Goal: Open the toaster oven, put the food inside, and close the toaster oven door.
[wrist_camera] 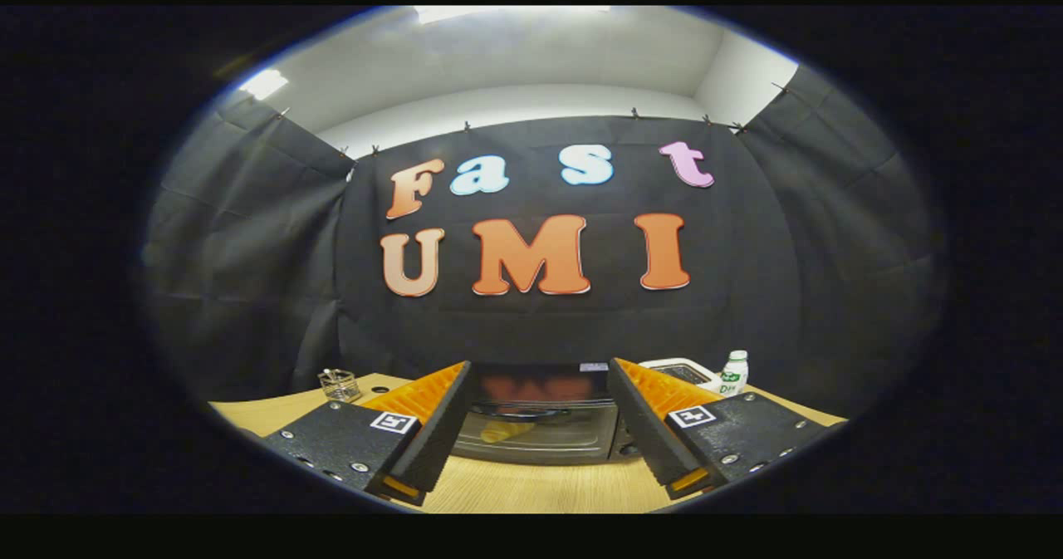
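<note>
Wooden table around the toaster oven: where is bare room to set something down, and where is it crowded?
Bare wood lies on the table between the open gripper fingers, just before the toaster oven. Another free patch lies near the wire holder. Crowded: beside the oven, where a white device and a small bottle stand close together.
</note>
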The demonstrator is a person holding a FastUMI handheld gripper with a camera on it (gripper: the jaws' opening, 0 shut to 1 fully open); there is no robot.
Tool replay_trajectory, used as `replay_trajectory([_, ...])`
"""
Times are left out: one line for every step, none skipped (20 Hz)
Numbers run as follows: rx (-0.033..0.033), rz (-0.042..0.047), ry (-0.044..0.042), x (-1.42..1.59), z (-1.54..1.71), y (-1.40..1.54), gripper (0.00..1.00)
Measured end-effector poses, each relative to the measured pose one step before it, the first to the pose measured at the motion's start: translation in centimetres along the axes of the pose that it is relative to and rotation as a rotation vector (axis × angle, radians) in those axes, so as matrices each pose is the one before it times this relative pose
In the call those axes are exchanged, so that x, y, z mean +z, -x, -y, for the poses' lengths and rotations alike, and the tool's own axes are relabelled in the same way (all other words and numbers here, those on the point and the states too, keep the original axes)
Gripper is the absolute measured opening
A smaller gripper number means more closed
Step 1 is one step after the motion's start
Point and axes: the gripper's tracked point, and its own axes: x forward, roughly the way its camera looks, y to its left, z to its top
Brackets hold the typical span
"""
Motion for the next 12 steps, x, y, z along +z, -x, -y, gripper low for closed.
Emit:
replay_trajectory([0.00127, 0.00814, 0.00334, 0.376, 0.077, 0.32, 0.94])
replay_trajectory([-0.00424, 0.00183, 0.00271, 0.213, 0.247, 0.287, 0.94])
replay_trajectory([0.00054, 0.00213, 0.00143, 0.257, 0.072, 0.431, 0.94])
replay_trajectory([0.00675, 0.00722, 0.0019, 0.35, -0.14, 0.315, 0.95])
replay_trajectory([0.00388, 0.01224, 0.00207, 0.537, -0.066, 0.372, 0.95])
replay_trajectory([0.00093, 0.01249, 0.00518, 0.411, 0.098, 0.345, 0.94])
replay_trajectory([-0.00096, 0.0151, 0.00541, 0.425, 0.111, 0.27, 0.94])
replay_trajectory([0.00054, 0.01635, 0.00568, 0.435, 0.113, 0.344, 0.95])
replay_trajectory([0.00104, 0.01577, 0.00365, 0.474, 0.024, 0.282, 0.95])
replay_trajectory([0.00088, 0.0128, 0.00316, 0.411, 0.033, 0.328, 0.94])
replay_trajectory([-0.00009, 0.00982, 0.00265, 0.404, 0.079, 0.392, 0.95])
replay_trajectory([-0.00129, 0.00807, 0.00405, 0.343, 0.153, 0.231, 0.95])
